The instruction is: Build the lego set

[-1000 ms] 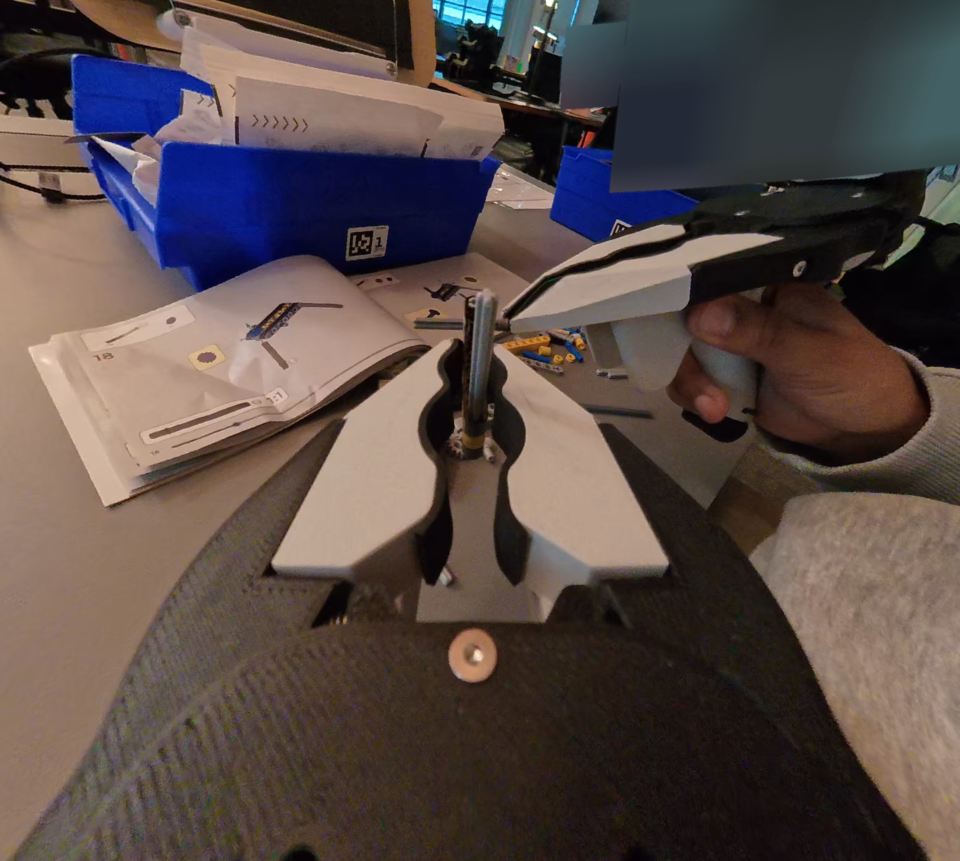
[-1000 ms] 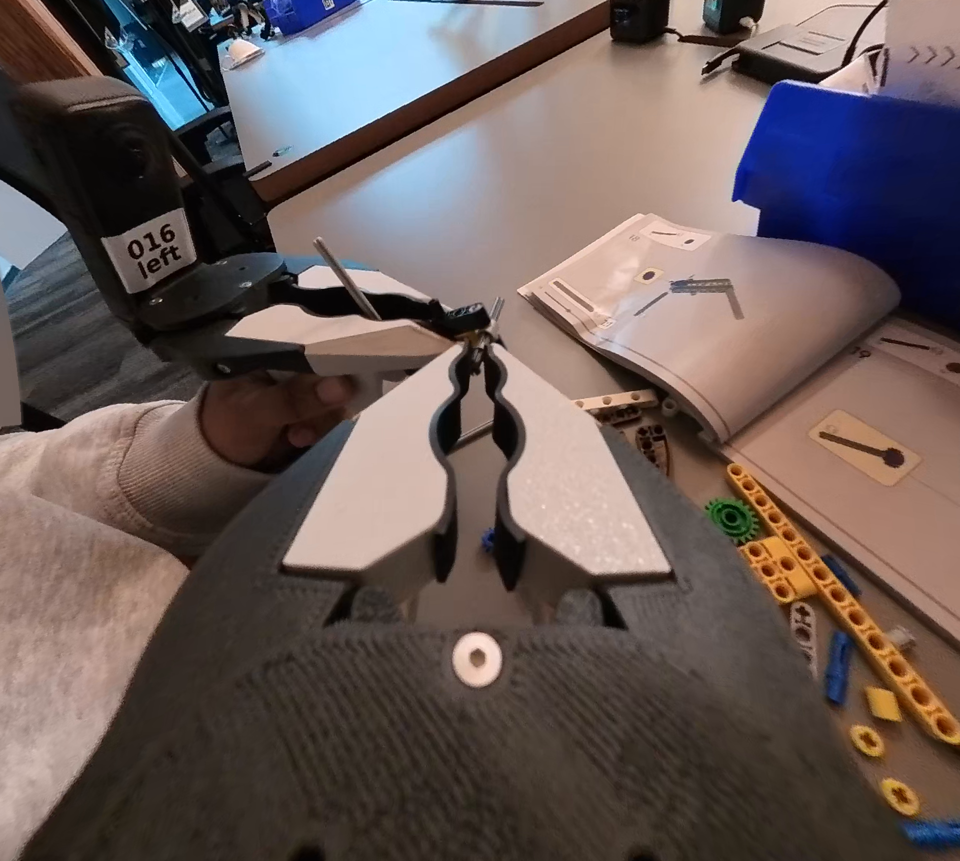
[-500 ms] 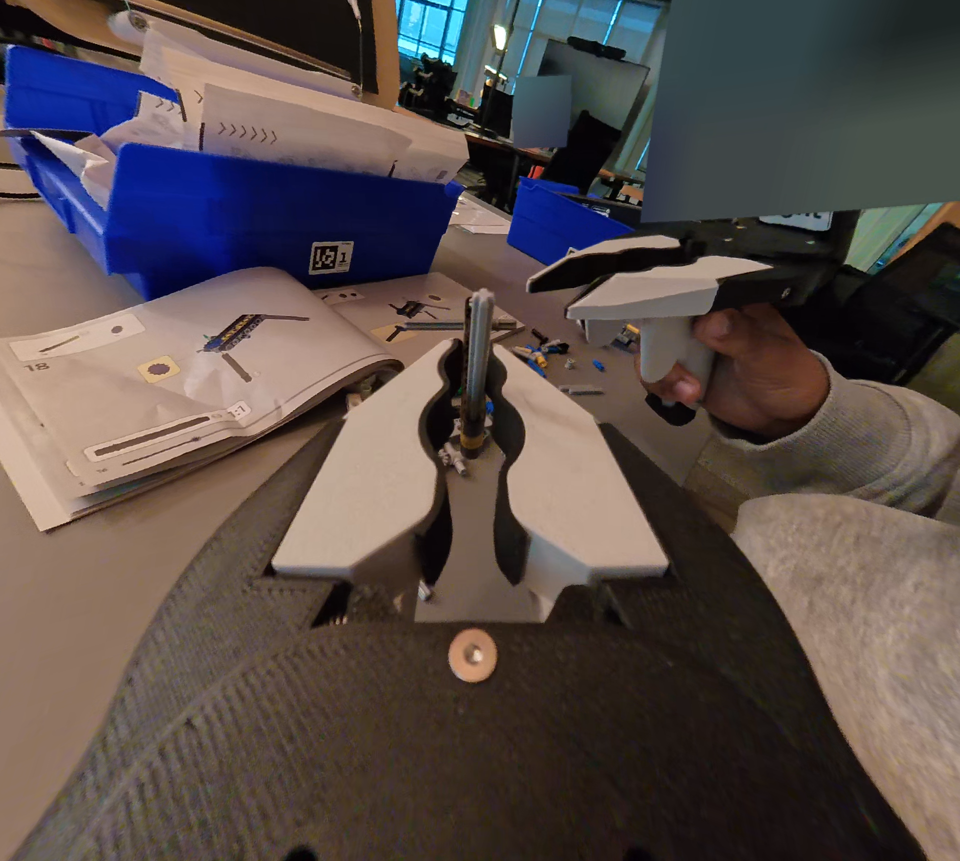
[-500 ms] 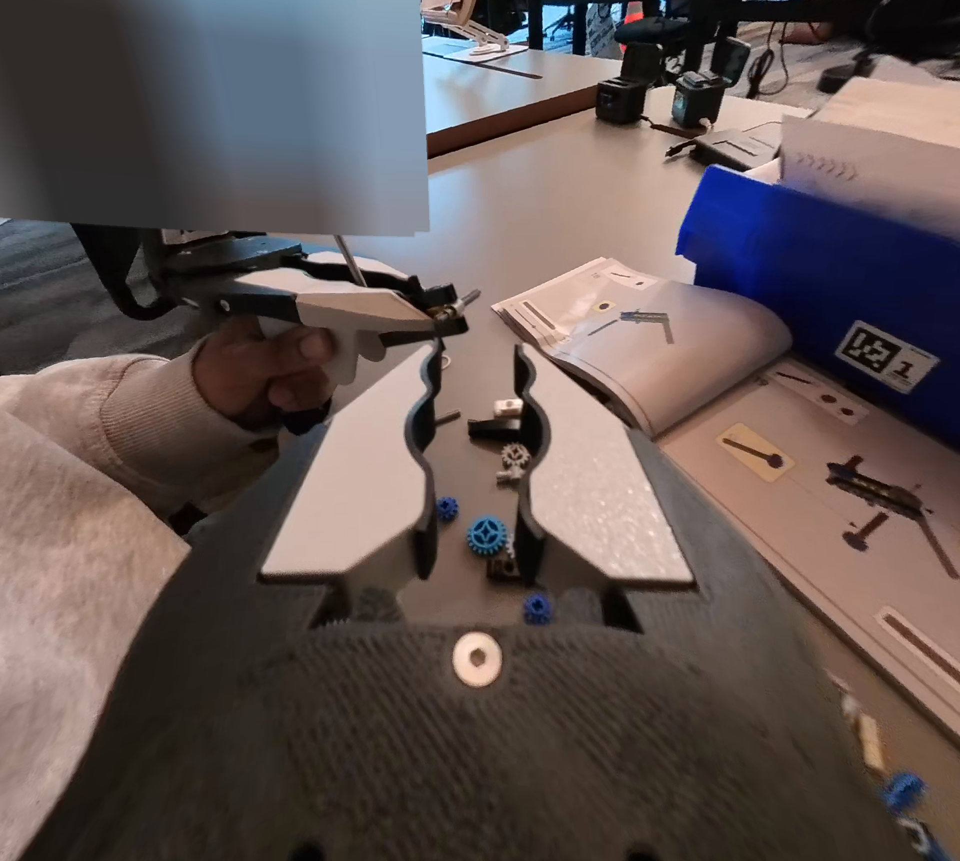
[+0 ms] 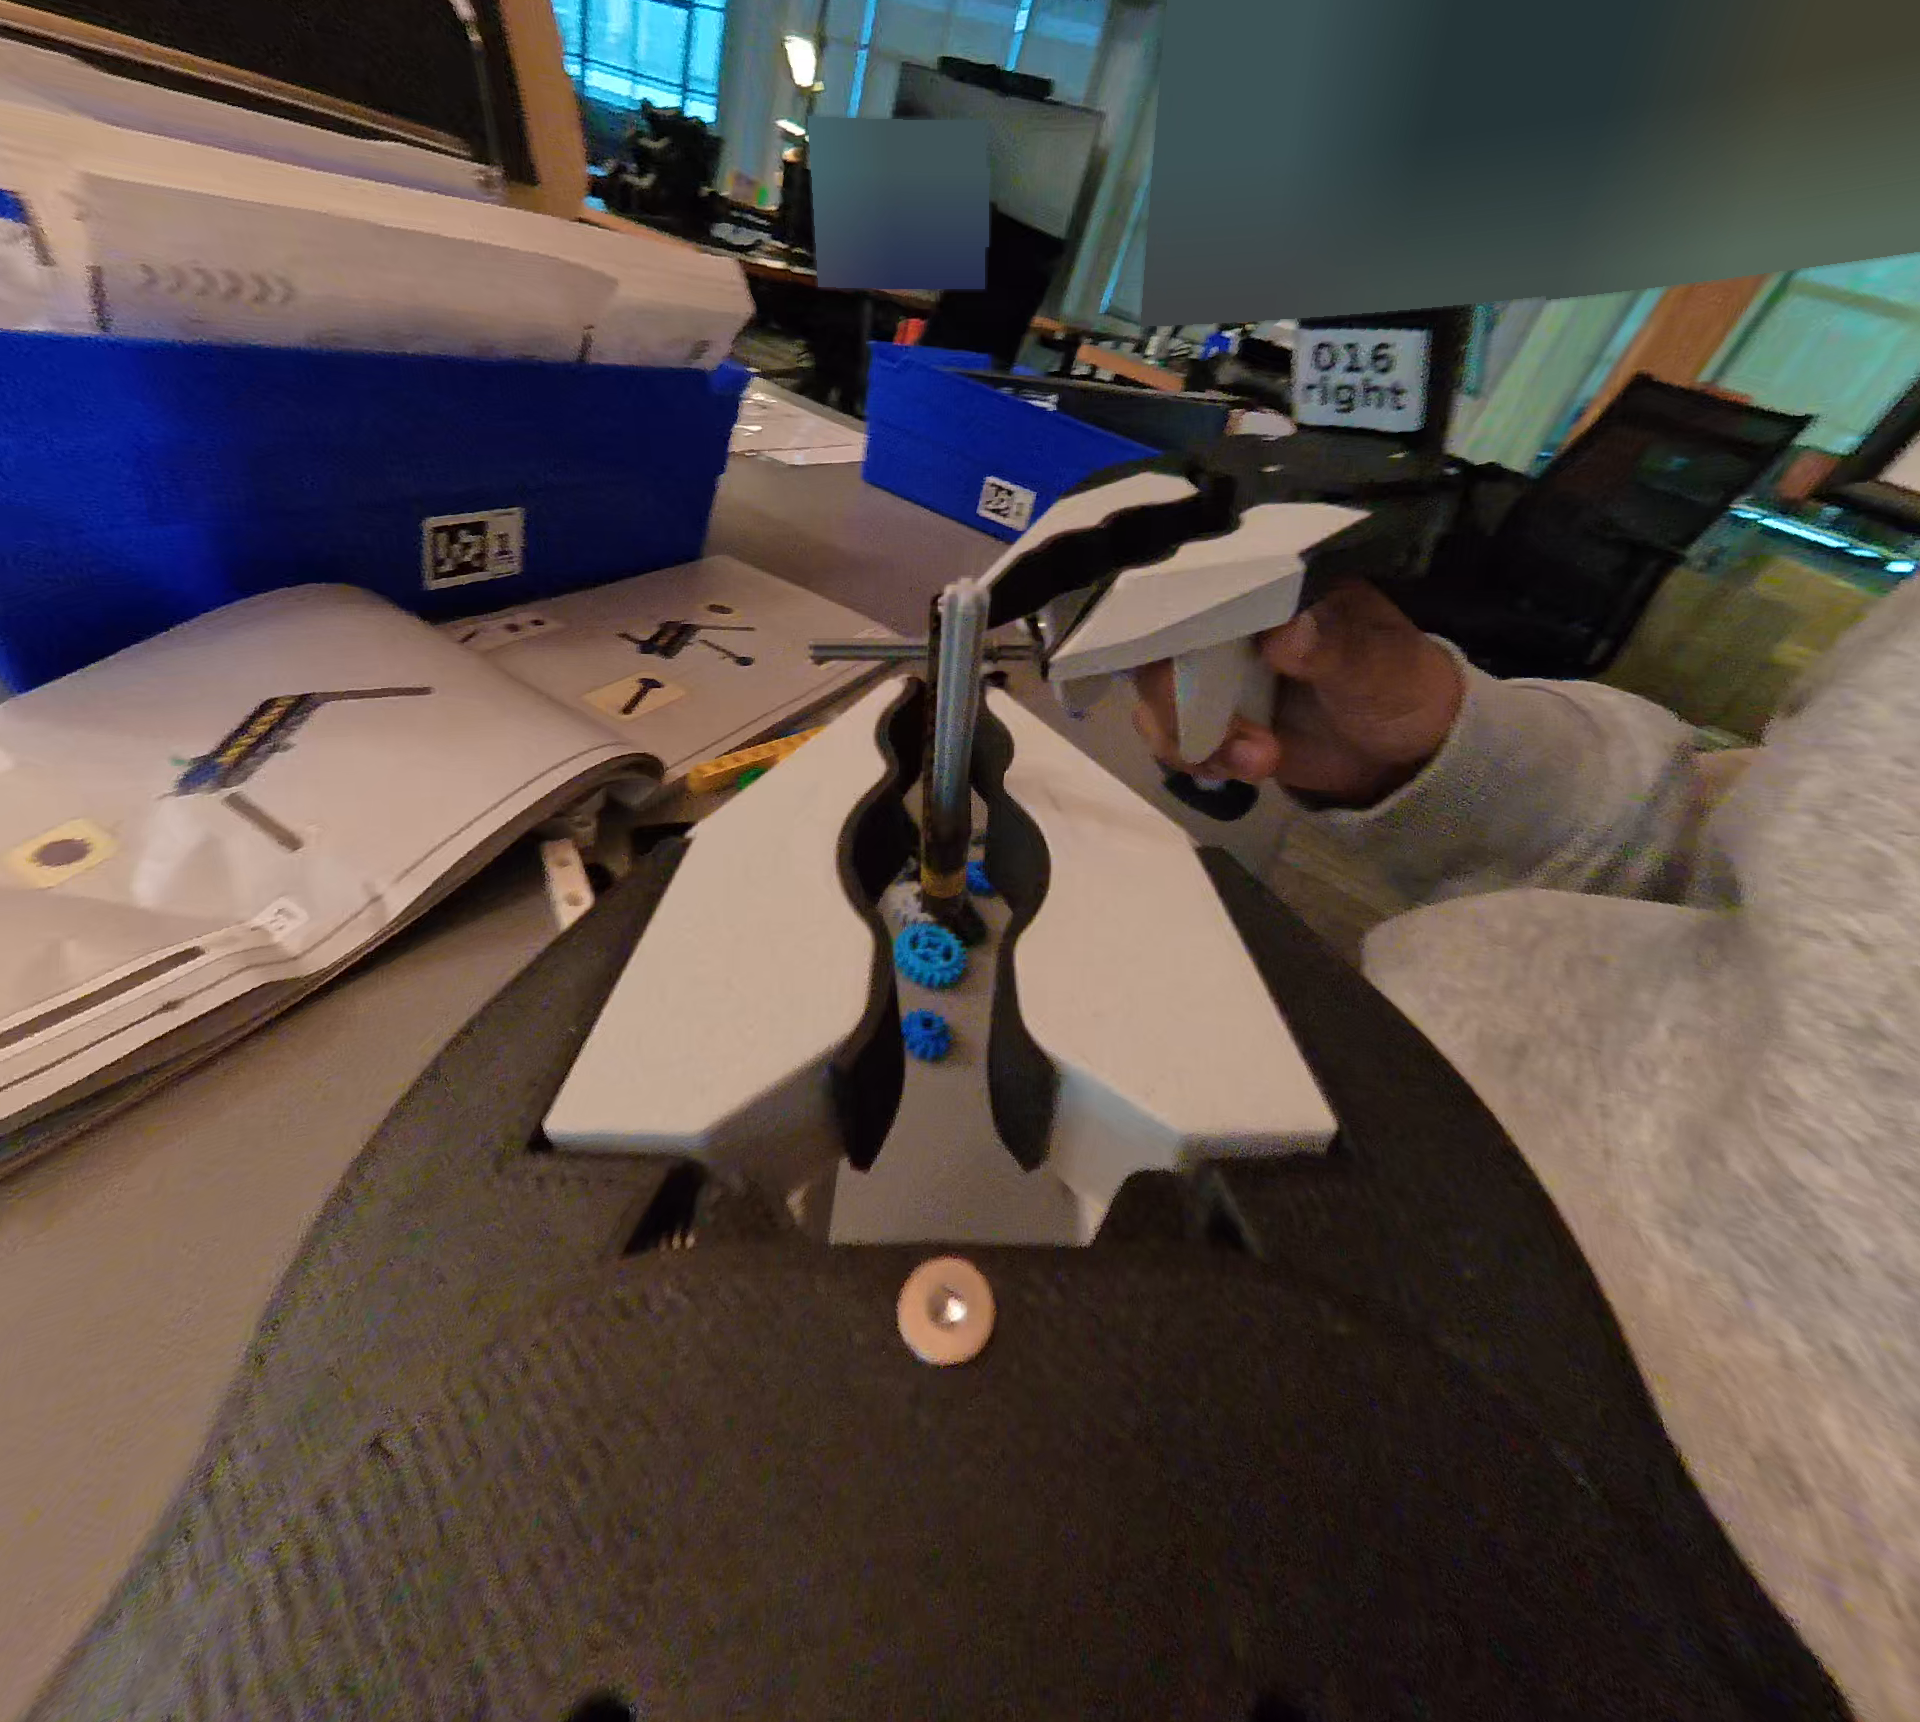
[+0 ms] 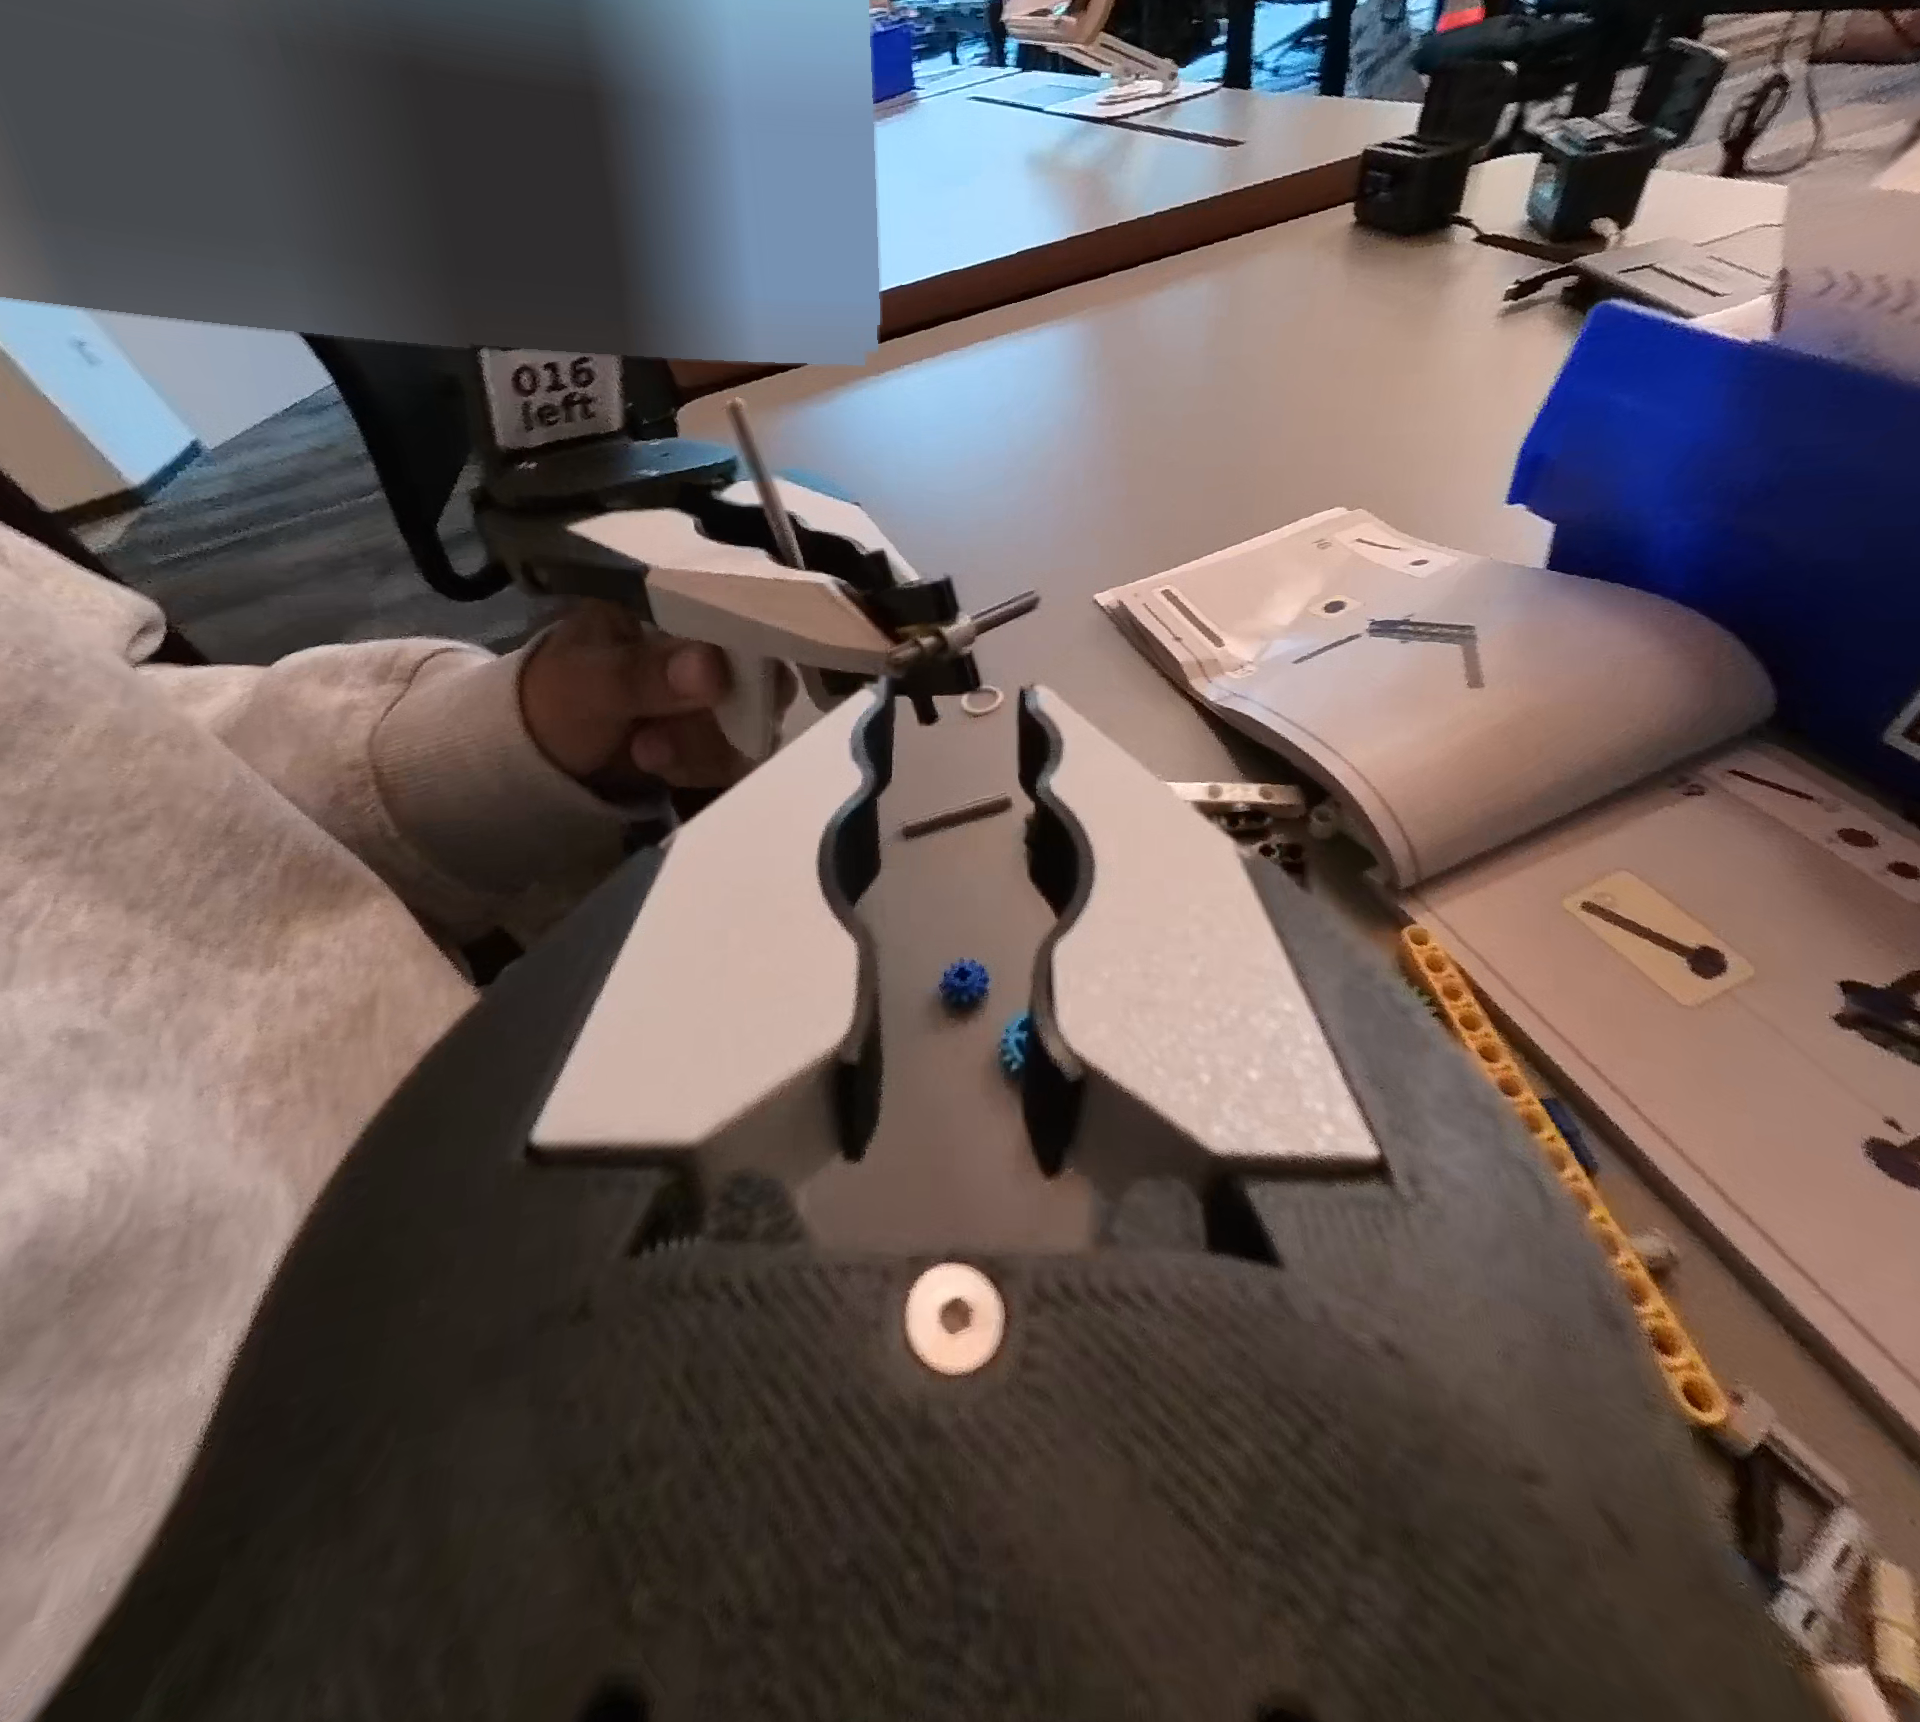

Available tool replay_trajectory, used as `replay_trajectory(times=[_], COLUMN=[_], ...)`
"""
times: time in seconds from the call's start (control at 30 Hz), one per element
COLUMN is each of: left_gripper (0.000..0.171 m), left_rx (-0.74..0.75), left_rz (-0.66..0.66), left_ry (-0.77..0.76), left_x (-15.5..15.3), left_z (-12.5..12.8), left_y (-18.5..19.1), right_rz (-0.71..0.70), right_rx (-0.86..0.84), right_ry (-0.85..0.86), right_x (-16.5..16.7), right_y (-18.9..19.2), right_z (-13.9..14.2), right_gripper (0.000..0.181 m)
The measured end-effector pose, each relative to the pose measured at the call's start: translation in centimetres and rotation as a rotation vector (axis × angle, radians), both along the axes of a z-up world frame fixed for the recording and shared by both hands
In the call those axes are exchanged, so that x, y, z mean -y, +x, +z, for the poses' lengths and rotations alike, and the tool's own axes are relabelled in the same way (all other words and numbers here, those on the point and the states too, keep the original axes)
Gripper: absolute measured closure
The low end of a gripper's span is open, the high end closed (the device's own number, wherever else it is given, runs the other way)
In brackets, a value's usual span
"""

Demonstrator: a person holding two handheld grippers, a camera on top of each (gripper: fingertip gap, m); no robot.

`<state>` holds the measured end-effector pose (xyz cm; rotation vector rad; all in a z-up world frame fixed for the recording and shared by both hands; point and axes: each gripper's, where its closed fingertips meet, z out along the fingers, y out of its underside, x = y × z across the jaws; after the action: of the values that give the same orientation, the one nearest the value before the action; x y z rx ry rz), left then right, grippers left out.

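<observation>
My left gripper (image 5: 954, 696) is shut on a small lego assembly (image 5: 951, 737): a long grey axle standing up between the fingers, crossed by a second grey axle on a black connector. From the right wrist view the left gripper (image 6: 914, 633) holds this assembly (image 6: 930, 633) just beyond my right fingertips. My right gripper (image 6: 956, 706) is open and empty, its tips just short of the assembly. In the left wrist view the right gripper (image 5: 1023, 623) has its jaws apart beside the axle's top. Two blue gears (image 6: 963, 981) lie on the table below.
An open instruction booklet (image 5: 312, 789) (image 6: 1455, 685) lies on the grey table before a blue bin (image 5: 312, 467) (image 6: 1714, 477) of papers. A long yellow beam (image 6: 1538, 1153), a dark loose axle (image 6: 956, 815), a white ring (image 6: 981, 701) and small parts lie around. A second blue bin (image 5: 956, 446) stands farther back. The tips of both grippers are at nearly the same place.
My right gripper was shut at the assembly's tip, then opened and drew away, and now sits close to it again, still open. The left gripper kept its hold.
</observation>
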<state>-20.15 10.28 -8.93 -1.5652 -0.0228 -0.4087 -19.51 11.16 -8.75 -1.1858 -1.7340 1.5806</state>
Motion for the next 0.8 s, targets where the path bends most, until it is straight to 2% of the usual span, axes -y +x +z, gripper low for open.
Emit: replay_trajectory(times=[0.13, 0.33, 0.57, 0.7, 0.8], left_gripper=[0.166, 0.166, 0.166, 0.166, 0.166], left_rx=[0.029, 0.008, 0.011, 0.0, -0.007], left_rz=[-0.108, -0.178, -0.177, -0.181, -0.182], left_ry=[0.029, 0.03, 0.03, 0.023, 0.016], left_x=[0.1, 0.2, 0.2, 0.1, 0.1], left_z=[0.5, 0.4, 0.4, 0.3, 0.1], left_y=[1.6, 3.0, 2.9, 3.1, 3.1], right_rz=[0.09, 0.126, 0.145, 0.156, 0.154], right_rx=[-0.006, 0.005, 0.001, -0.008, 0.003], right_ry=[-0.048, -0.123, -0.207, -0.284, -0.281], right_x=[0.7, 0.8, 0.1, 0.0, 0.0], right_y=[1.0, 1.8, 2.8, 3.2, 3.3], right_z=[0.1, 0.0, 0.6, 1.2, 1.0], right_gripper=[0.154, 0.173, 0.155, 0.152, 0.15])
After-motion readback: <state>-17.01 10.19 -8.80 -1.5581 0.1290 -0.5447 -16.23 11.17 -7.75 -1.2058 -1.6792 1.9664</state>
